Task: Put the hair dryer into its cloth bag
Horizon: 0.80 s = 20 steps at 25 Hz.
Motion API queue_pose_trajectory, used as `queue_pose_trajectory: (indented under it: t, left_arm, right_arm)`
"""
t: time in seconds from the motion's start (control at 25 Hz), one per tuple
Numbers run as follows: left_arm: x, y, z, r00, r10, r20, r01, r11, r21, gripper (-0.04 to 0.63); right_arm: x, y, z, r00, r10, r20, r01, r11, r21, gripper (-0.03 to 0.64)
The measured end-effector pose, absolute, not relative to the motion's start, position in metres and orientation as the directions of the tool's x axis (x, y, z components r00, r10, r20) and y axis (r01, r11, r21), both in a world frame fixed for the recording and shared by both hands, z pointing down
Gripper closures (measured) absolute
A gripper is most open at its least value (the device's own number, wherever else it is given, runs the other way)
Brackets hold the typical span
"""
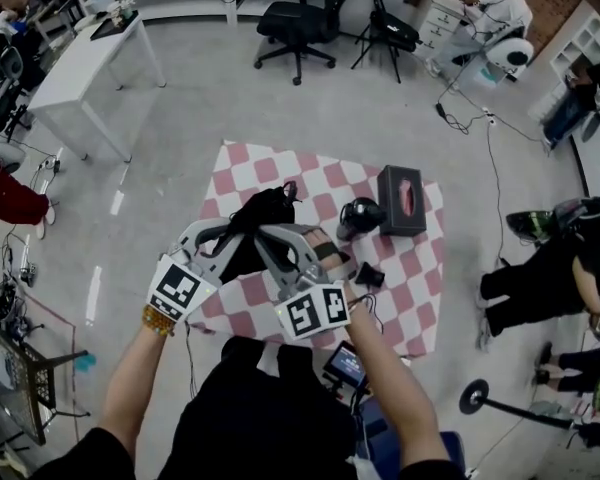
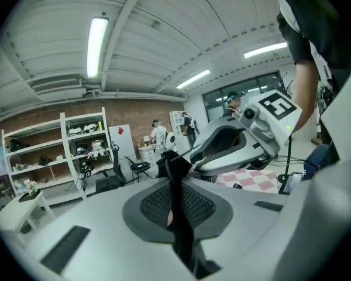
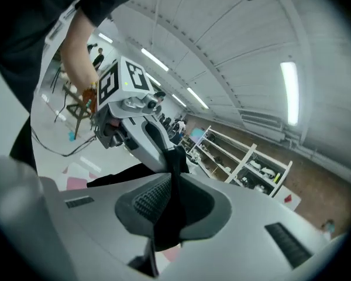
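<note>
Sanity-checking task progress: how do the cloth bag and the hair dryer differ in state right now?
The cloth bag is held up above the checkered mat; the hair dryer lies on it. The left gripper and right gripper are both shut on the cloth bag; neither touches the hair dryer. The cloth bag hangs limp and bunched; the hair dryer looks rigid. Both are black.

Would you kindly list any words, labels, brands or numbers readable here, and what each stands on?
No text can be read.
Left cube and right cube: black-and-white square markers only, no letters.
Screen by the person's waist: too small to read.
</note>
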State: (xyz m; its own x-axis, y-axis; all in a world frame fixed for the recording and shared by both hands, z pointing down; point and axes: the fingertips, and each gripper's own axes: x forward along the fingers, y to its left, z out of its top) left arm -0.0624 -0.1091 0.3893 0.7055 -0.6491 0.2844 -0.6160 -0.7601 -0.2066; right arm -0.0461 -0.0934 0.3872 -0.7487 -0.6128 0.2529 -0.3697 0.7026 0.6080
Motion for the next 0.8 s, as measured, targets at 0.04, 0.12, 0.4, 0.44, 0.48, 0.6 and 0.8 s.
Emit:
queue_pose_trajectory:
  t: [0.04,0.12,0.4,0.44,0.48,0.6,0.8]
  left_arm:
    - [-0.065,-0.109,0.386,0.719,-0.645,0.26,-0.615,-0.764,-0.196,0.568]
    - [-0.07,-0.105,0.375,0.756,-0.622,0.203,-0.599,-0.783,-0.168,0.568]
    - [-0.103,-0.078,0.338,0.889,-0.454,0.057,-0.45,-0.89,-0.074,0.568]
    - [-0.106,-0.073,0.333,0.903,-0.427,0.041,-0.424,-0.903,-0.071,0.568]
    - [-0.109,-0.069,0.329,0.915,-0.402,0.025,-0.4,-0.914,-0.07,0.568]
    - [-0.116,-0.059,0.319,0.936,-0.353,-0.017,-0.353,-0.932,-0.079,0.568]
    - [-0.114,-0.05,0.314,0.949,-0.316,-0.02,-0.316,-0.944,-0.095,0.568]
  right_arm:
    - [-0.034,-0.096,0.393,-0.764,-0.598,0.243,-0.411,0.742,0.53,0.568]
    - [-0.006,-0.106,0.413,-0.787,-0.563,0.253,-0.481,0.816,0.319,0.455]
    - [0.005,-0.129,0.463,-0.928,-0.313,0.201,-0.362,0.886,-0.29,0.383]
    - [-0.001,-0.133,0.468,-0.94,-0.291,0.176,-0.336,0.875,-0.348,0.383]
    - [-0.005,-0.138,0.473,-0.948,-0.281,0.15,-0.318,0.86,-0.4,0.383]
    - [-0.012,-0.15,0.475,-0.963,-0.267,0.036,-0.243,0.802,-0.546,0.383]
    - [-0.022,-0.147,0.444,-0.964,-0.187,-0.189,-0.01,0.734,-0.679,0.383]
